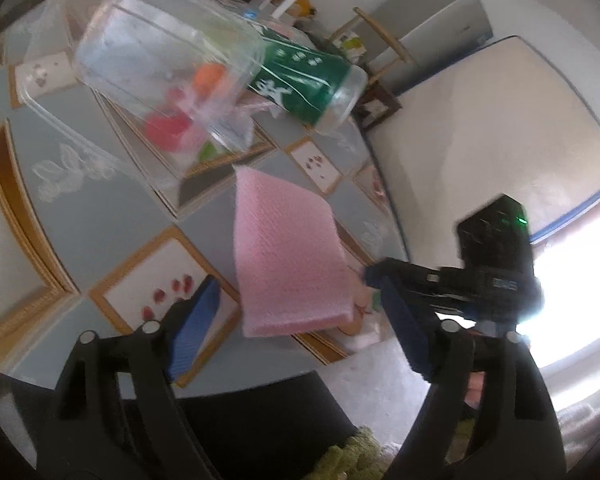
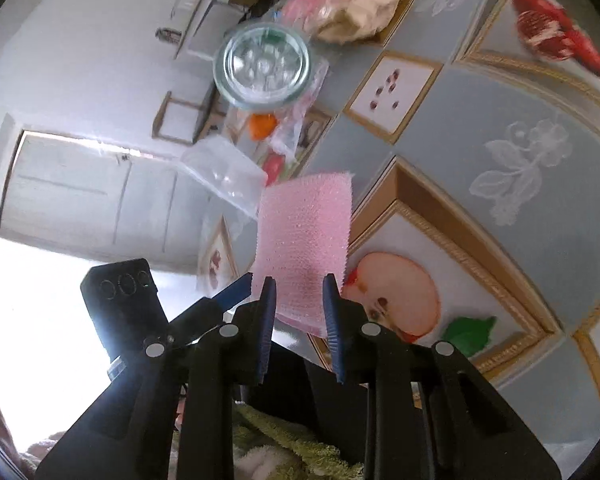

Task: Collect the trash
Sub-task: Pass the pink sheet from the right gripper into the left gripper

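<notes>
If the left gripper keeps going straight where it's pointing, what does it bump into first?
Probably the pink foam sheet. It hangs right ahead of the open left gripper, with the right gripper holding its edge. Depth is hard to judge; beyond it lies the patterned tablecloth.

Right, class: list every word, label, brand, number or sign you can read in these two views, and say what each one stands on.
Green label on the clear plastic bottle: white characters and small marks, too blurred to read.
Tablecloth: pictures of fruit and flowers only, no words.
Pink sponge: no text.
Clear plastic box: no text visible.
Nothing else carries readable writing in either view.
</notes>
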{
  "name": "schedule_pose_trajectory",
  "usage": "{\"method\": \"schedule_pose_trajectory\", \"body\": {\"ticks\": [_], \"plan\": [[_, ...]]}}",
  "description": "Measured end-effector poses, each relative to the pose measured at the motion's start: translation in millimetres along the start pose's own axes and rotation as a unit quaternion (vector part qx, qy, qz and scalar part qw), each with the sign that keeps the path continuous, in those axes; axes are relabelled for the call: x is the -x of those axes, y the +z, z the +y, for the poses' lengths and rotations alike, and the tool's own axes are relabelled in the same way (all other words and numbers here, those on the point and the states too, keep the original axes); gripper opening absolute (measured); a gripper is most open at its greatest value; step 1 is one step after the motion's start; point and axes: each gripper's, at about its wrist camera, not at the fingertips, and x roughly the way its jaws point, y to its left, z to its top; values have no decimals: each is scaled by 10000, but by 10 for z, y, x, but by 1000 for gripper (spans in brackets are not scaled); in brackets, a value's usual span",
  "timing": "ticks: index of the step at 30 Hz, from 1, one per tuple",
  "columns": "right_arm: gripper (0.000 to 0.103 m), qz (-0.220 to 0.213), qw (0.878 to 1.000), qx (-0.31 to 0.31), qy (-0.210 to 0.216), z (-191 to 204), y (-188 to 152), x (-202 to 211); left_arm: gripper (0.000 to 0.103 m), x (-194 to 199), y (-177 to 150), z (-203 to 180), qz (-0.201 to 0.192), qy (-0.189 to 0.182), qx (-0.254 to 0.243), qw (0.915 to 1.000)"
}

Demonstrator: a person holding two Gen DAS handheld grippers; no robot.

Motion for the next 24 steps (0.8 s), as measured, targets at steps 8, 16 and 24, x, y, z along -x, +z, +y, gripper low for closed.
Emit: {"method": "schedule_pose_trajectory", "body": {"ticks": [8, 16, 24], "plan": [[31, -479, 9987, -164, -72, -122, 26, 319, 89, -433, 156, -489, 304, 1177, -645, 9905], [37, -565, 9979, -250, -179, -183, -62, 327, 89, -775, 89, -622, 427, 1913, -989, 9756], [37, -692, 9965, -27, -472, -82, -54, 373, 78, -672, 62, -526, 293, 1804, -980, 9783]]}}
